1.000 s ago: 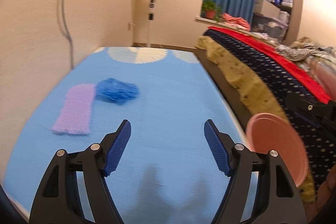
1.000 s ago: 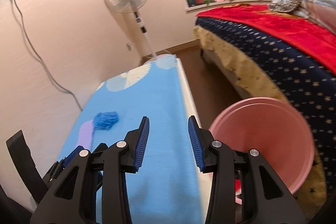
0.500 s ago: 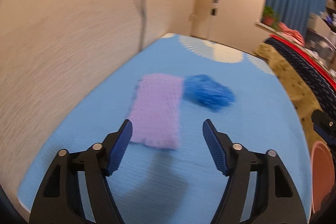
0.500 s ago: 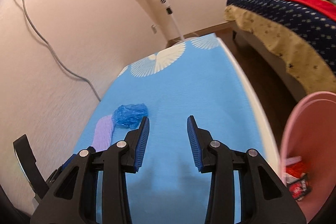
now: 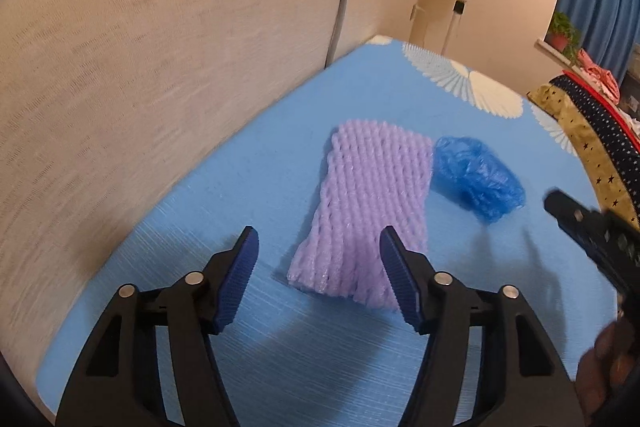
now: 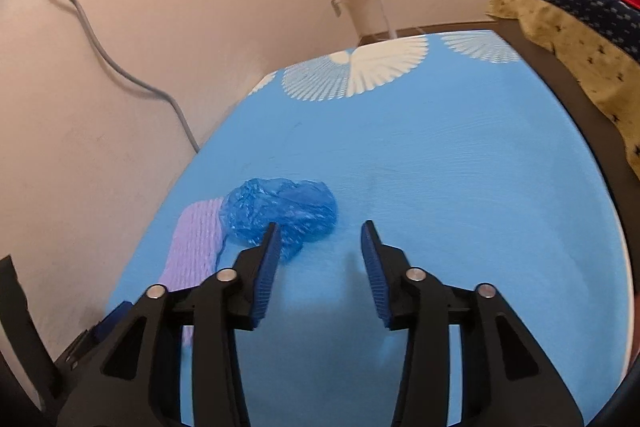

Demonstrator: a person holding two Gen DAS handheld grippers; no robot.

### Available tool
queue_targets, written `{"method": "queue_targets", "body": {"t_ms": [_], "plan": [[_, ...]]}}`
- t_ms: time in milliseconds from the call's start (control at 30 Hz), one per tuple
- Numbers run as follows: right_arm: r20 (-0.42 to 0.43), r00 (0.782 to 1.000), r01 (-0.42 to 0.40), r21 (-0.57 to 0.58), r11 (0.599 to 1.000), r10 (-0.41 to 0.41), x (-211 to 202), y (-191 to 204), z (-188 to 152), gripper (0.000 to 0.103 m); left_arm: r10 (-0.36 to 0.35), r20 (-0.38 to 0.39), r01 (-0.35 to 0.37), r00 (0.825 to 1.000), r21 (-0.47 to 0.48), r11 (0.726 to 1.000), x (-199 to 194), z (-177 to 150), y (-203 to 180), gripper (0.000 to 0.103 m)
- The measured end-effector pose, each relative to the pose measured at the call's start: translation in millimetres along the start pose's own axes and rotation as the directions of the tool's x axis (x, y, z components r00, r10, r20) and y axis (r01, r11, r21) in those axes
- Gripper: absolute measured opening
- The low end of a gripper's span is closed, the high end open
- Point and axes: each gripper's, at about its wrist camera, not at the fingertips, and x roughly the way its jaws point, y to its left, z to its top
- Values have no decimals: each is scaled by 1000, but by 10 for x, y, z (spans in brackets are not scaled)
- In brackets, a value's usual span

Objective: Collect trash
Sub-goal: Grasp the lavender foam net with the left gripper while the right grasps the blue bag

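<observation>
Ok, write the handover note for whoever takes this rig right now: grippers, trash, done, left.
Left gripper: open, empty, over the near end of the purple foam net.
Right gripper: open, empty, just right of the blue plastic wad.
Both pieces lie touching on the blue table.
Done: nothing grasped.
Left: pick up both. No bin in view now.

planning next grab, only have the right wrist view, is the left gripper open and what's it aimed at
Observer: Open. The left gripper has its jaws wide apart and holds nothing.
Operator: aimed at what
Observer: The flat lilac foam mesh sleeve. Its near end lies just ahead of the fingertips, on the blue table cover.
Operator: sleeve pinned under anything
Observer: No, it lies free. Only its far right corner meets the crumpled blue plastic bag.
</observation>
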Motion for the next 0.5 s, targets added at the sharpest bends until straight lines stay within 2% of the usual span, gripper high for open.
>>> {"method": "queue_targets", "body": {"t_ms": [100,300,367,400,433,467,500], "plan": [[-24,1000,1,-8,1000,-1,151,23,89,46,-2,-8,2,1000,-9,1000,18,8,14,60],[-91,996,-1,46,999,5,411,-23,185,46,0,-36,1,999,22,1000,78,-15,-45,57],[-121,993,-2,37,999,6,485,12,155,46,-10,-46,10,999,18,1000,100,-20,-29,44],[-124,992,1,28,1000,3,499,32,139,45,-14,-49,15,999,16,1000,114,-12,-24,44],[-121,993,4,17,1000,-2,493,49,134,38,-17,-48,18,999,17,1000,118,-10,-26,42],[-130,991,-7,12,1000,8,506,60,130,30,-19,-48,20,999,20,1000,121,-11,-54,35],[-142,990,-21,12,1000,22,516,65,110,15,-26,-48,27,999,25,999,121,-15,-69,31]]}}
